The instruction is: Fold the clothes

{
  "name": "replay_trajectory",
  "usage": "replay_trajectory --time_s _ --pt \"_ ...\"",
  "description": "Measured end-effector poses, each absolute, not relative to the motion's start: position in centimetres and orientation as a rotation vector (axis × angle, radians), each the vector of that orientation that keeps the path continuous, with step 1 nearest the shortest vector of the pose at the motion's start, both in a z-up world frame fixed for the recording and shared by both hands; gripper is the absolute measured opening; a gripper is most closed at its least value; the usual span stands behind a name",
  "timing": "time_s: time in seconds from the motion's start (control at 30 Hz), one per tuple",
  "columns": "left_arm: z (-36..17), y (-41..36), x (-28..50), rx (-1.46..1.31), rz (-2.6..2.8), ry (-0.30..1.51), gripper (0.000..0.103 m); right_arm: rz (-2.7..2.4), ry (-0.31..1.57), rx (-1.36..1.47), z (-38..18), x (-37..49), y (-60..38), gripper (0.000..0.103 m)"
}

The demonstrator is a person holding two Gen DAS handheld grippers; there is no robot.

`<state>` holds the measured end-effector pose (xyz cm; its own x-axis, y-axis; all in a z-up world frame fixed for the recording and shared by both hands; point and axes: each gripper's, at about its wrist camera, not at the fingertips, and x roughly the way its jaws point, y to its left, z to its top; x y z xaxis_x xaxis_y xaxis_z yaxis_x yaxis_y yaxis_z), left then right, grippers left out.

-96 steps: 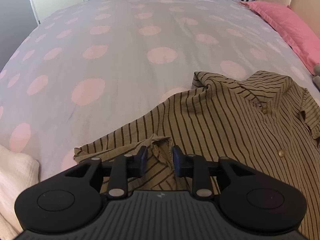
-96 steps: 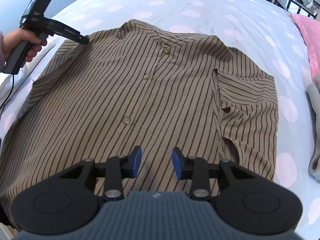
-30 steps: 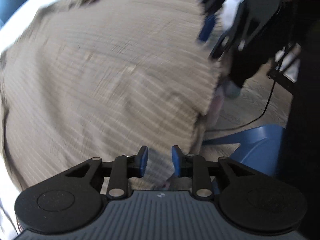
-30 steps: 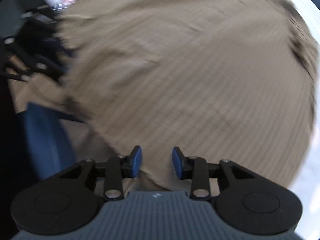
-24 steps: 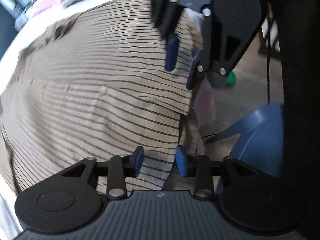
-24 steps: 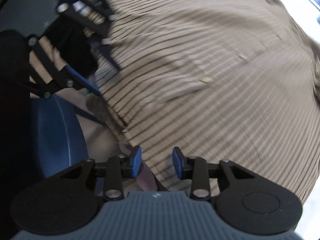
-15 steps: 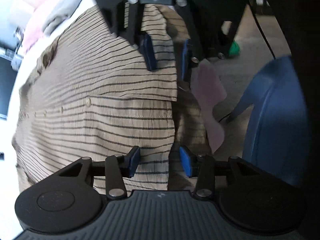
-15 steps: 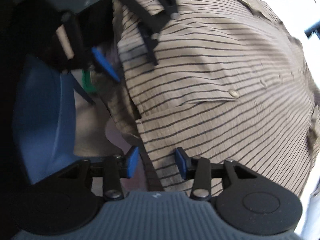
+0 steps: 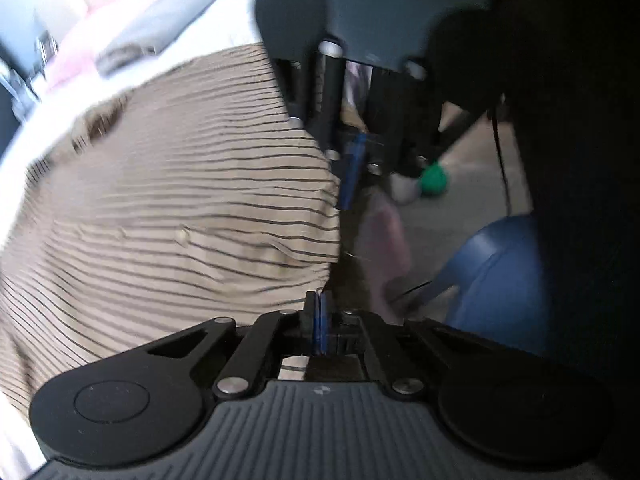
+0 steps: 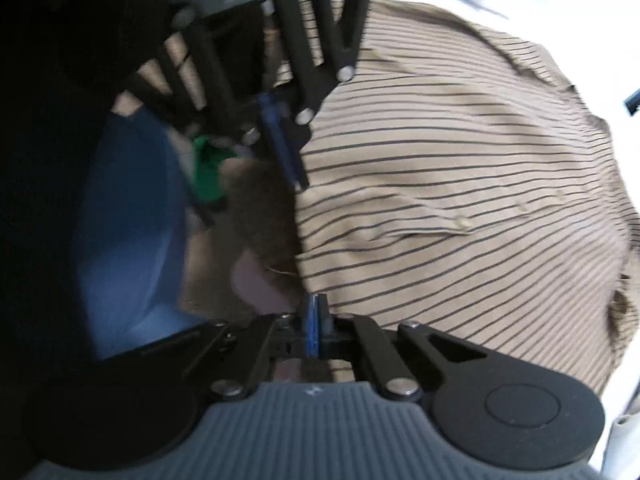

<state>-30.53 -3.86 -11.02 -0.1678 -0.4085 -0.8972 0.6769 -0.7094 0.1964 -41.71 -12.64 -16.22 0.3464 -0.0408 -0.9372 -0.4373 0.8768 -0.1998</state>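
Tan cloth with thin dark stripes, the shirt [image 9: 168,208] lies spread on the bed [image 9: 224,20], its bottom hem hanging at the bed's near edge. The left gripper [image 9: 319,312] has its blue pads pressed together on that hem, and the right gripper [image 10: 315,316] is likewise pinched tight on the same hem a little further along; each shows in the other's view, so they sit near one another on one edge. Holding two points of the hem keeps it taut and straight, which I judge is meant for carrying the lower part up toward the collar in one even fold. Beyond the bed's edge, a blue chair [image 9: 500,272] stands on the floor.
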Motion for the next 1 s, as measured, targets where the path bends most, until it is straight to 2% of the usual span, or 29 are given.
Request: replay_trajectory --time_s 0.2,0.27,0.33,0.5,0.53,0.6,0.67,0.73,0.77,0.83,1.0 --pt "-11.4 -4.0 -29.9 1.383 -1.984 0.464 0.000 0.298 1.249 -0.522 -17.8 -41.9 -12.0 0.001" --pt "-11.5 -3.6 -30.0 1.381 -2.013 0.505 0.000 0.262 1.218 -0.533 -17.6 -41.8 -12.2 0.010" --pt "-11.9 -3.6 -30.2 1.402 -1.976 0.472 0.000 0.238 1.192 -0.551 -17.5 -41.6 -12.3 0.045" --pt "-11.5 -3.4 -30.4 1.345 -1.947 0.379 0.002 0.191 1.165 -0.641 -18.6 -41.4 -11.9 0.051" --pt "-11.3 -3.4 -30.5 1.328 -1.947 0.365 0.011 0.193 1.170 -0.658 -19.0 -41.4 -11.9 0.051" --pt "-11.2 -3.3 -30.5 1.311 -1.943 0.351 0.025 0.196 1.185 -0.690 -19.8 -41.4 -11.8 0.050" --pt "-11.3 -3.3 -30.5 1.314 -1.938 0.346 0.026 0.198 1.195 -0.724 -20.5 -41.4 -11.8 0.045" --pt "-11.2 -3.3 -30.4 1.318 -1.939 0.342 0.026 0.204 1.207 -0.729 -20.8 -41.3 -11.9 0.010" --pt "-11.2 -3.3 -30.4 1.316 -1.940 0.341 0.026 0.212 1.216 -0.700 -20.6 -41.2 -12.1 0.005" --pt "-11.0 -3.3 -30.2 1.307 -1.941 0.349 0.026 0.225 1.234 -0.647 -20.3 -41.0 -12.3 0.001" --pt "-11.0 -3.6 -29.8 1.275 -1.922 0.367 0.026 0.251 1.291 -0.608 -20.7 -41.0 -12.5 0.001"
